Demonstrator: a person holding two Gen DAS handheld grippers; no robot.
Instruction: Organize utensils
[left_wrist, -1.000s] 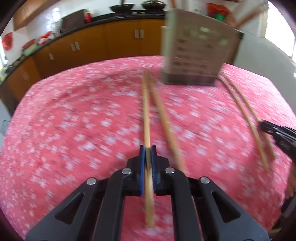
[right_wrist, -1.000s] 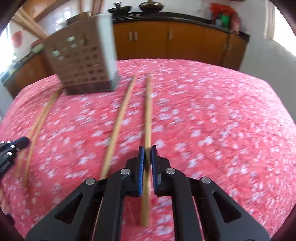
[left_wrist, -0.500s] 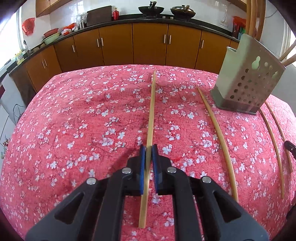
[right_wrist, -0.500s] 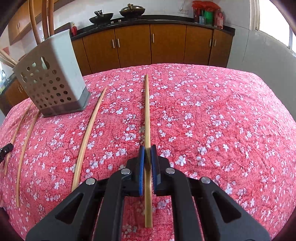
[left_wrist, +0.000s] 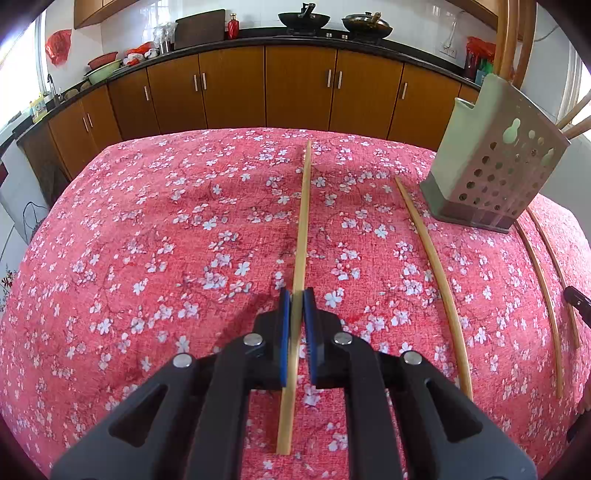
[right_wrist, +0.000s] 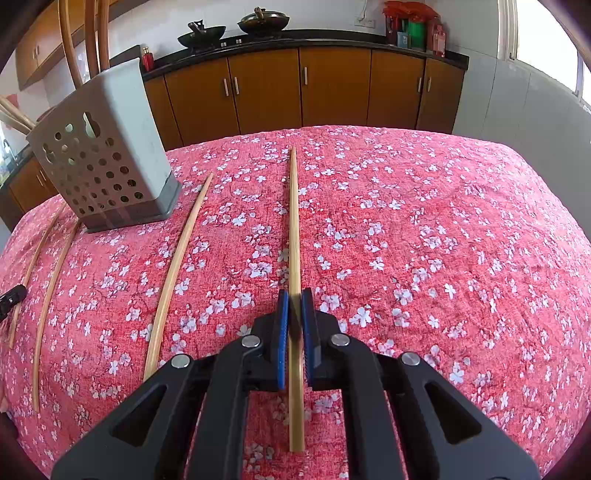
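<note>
A kitchen with brown cabinets (left_wrist: 236, 92) and a dark worktop carrying woks runs behind a tabletop (left_wrist: 147, 229) covered in a red cloth with white blossoms. On it stands a pale perforated utensil holder (left_wrist: 495, 173) with several chopsticks already poking from its top.

The left gripper (left_wrist: 294, 306) has its fingers drawn narrow around one bamboo chopstick (left_wrist: 303, 221), clamped not far from its near end, the long part reaching forward over the cloth. The right gripper (right_wrist: 294, 306) is likewise pinched narrow on its own chopstick (right_wrist: 294, 221). Between the two grasped sticks, one loose chopstick (left_wrist: 436, 280) lies on the cloth beside the holder, and a pair of others (left_wrist: 543, 280) lies on the holder's far side as the left wrist view has it, so the tidying is partly done by my reckoning.

The risks, as I judge them: each stick is held near one end, so the long free part can swing or pivot between the pads on lifting, and the far tip may miss the holder's opening. A tip striking the holder's wall could tip the light holder or knock the stick loose. The sticks already standing inside may block entry. With both hands near one another, the two long sticks might also cross and catch.
</note>
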